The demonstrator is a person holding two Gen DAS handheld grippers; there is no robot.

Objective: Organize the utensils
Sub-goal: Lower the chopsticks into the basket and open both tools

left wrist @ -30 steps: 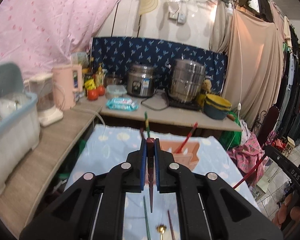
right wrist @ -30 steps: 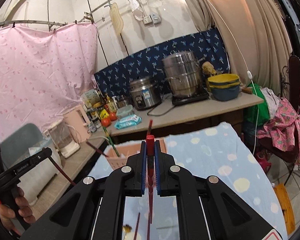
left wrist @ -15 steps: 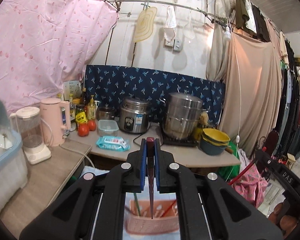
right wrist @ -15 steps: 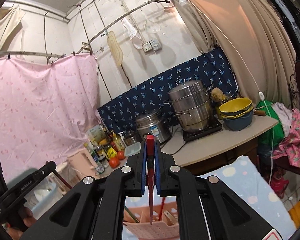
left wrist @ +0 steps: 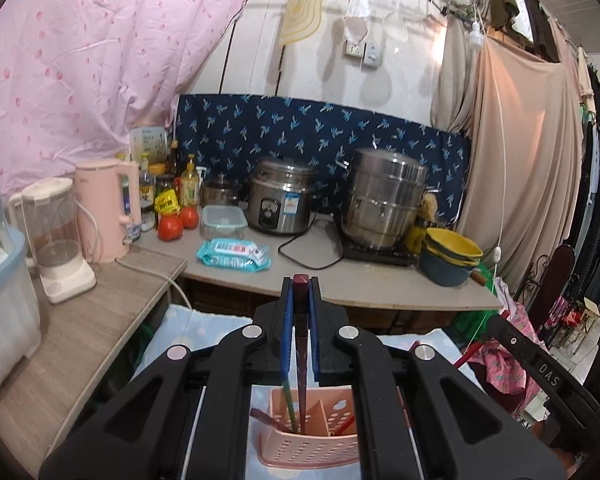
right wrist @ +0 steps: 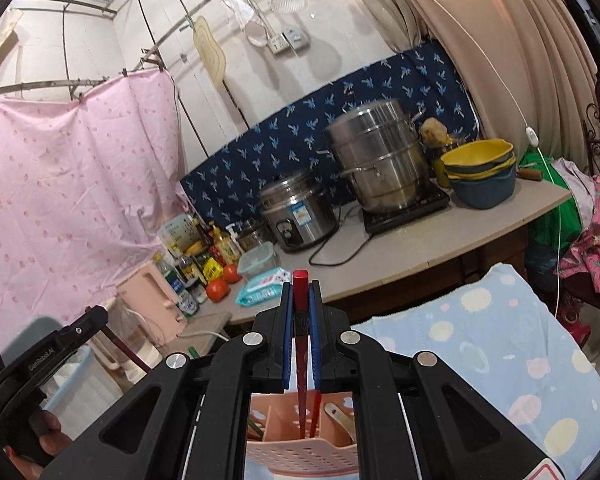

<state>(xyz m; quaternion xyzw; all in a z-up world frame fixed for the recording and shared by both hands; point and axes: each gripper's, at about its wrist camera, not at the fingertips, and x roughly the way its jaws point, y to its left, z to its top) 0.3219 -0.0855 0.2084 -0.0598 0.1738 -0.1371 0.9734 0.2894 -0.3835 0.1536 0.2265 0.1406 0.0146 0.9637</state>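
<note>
Now both grippers, left (left wrist: 300, 304) and right (right wrist: 301, 304), each pinch a chopstick (left wrist: 300, 344) over pink caddy (left wrist: 312, 446); next: lower tips in, release.

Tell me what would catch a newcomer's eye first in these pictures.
Front and centre, each gripper is shut on a chopstick pointing down into the pink utensil basket: the left gripper holds a dark maroon chopstick, the right gripper a bright red chopstick. Behind, a large steel steamer pot stands on the counter, and a pink curtain fills the left.
</note>
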